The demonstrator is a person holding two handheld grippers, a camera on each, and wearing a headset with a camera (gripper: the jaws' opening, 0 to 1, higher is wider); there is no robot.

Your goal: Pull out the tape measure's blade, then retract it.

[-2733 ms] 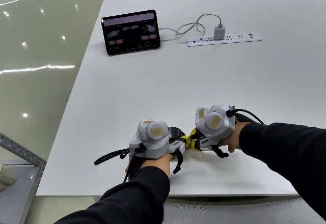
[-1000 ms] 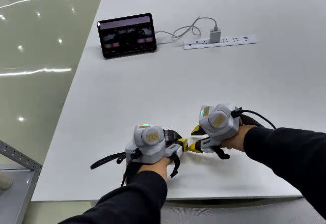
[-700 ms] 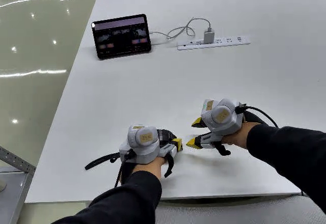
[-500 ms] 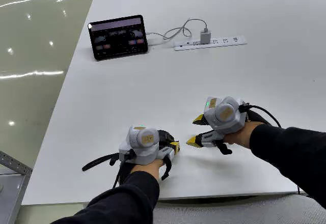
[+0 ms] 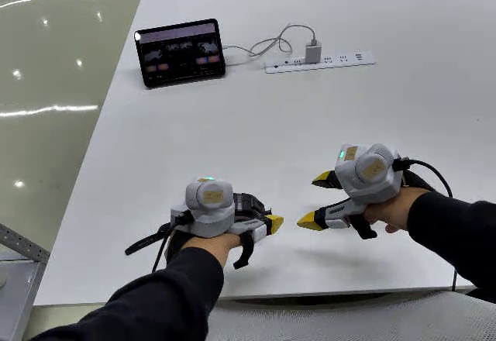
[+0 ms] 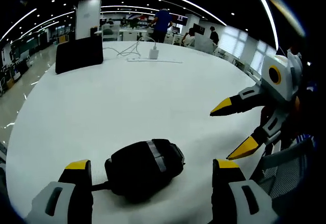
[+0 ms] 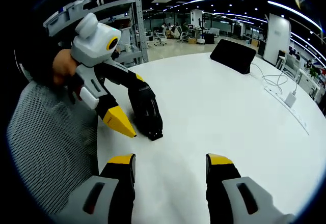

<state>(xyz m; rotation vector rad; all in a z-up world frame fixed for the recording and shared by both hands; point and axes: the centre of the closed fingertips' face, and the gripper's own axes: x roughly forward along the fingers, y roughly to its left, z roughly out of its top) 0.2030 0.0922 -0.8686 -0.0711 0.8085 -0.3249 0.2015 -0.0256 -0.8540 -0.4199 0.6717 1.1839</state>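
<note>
Tape measure laid on table, seated between jaws of left gripper; jaws spread wide, case not clamped. Right gripper held well apart to right, jaws wide, nothing held. Left gripper nearer. Blade tab not discernible.

Head view looks down; gripper views low, opposed, sharing tape measure.

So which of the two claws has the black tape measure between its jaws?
The left gripper: the tape measure lies on the table between its open jaws. The right gripper's open jaws hold nothing.
</note>
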